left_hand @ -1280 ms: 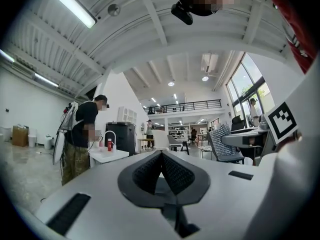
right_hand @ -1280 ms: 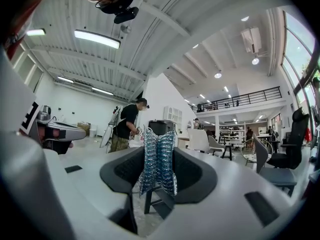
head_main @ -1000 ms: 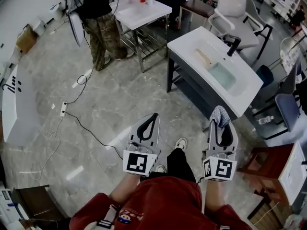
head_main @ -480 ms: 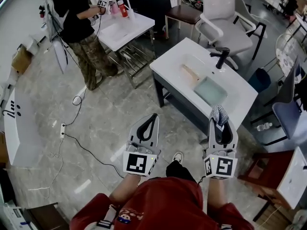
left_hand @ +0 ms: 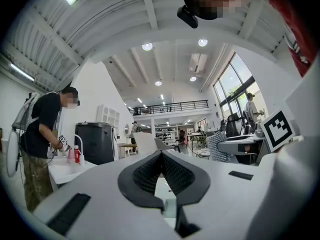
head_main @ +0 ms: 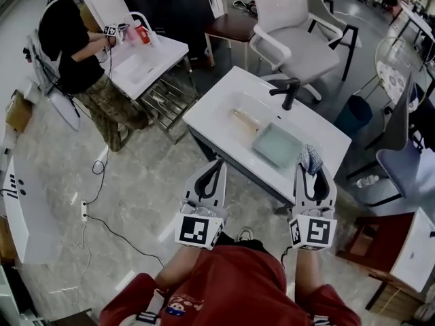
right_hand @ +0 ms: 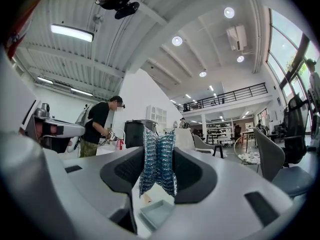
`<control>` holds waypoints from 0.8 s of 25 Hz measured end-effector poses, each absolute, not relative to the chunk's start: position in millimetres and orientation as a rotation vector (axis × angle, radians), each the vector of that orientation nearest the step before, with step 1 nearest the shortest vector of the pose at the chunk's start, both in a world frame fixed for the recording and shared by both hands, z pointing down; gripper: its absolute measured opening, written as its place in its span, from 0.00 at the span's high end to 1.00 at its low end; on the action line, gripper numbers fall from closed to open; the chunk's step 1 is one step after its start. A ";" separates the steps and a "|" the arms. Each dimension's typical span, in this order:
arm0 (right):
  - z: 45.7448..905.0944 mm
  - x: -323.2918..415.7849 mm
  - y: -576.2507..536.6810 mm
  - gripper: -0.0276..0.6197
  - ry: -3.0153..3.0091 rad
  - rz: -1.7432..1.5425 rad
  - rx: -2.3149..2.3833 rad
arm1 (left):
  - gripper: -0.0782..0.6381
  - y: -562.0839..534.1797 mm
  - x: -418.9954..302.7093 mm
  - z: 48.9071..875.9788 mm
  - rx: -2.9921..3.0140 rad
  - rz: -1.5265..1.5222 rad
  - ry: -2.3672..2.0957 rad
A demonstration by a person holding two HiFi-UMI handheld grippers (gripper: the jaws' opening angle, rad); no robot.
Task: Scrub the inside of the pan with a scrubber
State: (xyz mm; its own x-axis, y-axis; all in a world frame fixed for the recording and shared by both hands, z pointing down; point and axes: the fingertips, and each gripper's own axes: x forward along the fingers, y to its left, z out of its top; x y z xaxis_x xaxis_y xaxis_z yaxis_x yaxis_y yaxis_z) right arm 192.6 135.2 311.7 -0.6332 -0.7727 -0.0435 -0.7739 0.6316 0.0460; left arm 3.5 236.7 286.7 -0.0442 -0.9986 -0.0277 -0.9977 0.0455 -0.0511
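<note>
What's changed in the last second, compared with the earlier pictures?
The person has walked up to the white sink counter, so it and the pale green pan in its basin now lie just ahead of both grippers. Nothing was taken or released: the right gripper stays shut on the scrubber, and the left gripper stays shut, empty.

White tabletop (head_main: pixel 212 111) w/ sunken basin (head_main: pixel 255 107), black faucet (head_main: pixel 289 94) at far edge. In basin: 1 pale green square pan (head_main: pixel 277 147) and 1 tan stick (head_main: pixel 246 119), near it but apart. Grey marble floor (head_main: pixel 149 195) carries cable (head_main: pixel 126 233) and power strip (head_main: pixel 84 211).
</note>
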 end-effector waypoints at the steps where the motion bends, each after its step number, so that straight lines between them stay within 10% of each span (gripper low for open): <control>1: 312.7 193.8 127.8 0.67 2.813 0.093 -1.352 | 0.87 227.6 3.3 285.2 -2.135 -0.018 2.215; 20: 329.3 111.1 -13.0 0.67 2.651 -0.027 -1.812 | 0.87 16.9 -75.1 304.0 -2.504 -0.122 1.827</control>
State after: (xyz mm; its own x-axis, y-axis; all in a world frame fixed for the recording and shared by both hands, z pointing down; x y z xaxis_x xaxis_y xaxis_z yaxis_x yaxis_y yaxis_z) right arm 111.1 -13.0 329.3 -0.3617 -0.9299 0.0668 -0.9311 0.3640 0.0251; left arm -75.1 16.9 304.0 0.3037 -0.9519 0.0402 -0.9488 -0.3060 -0.0781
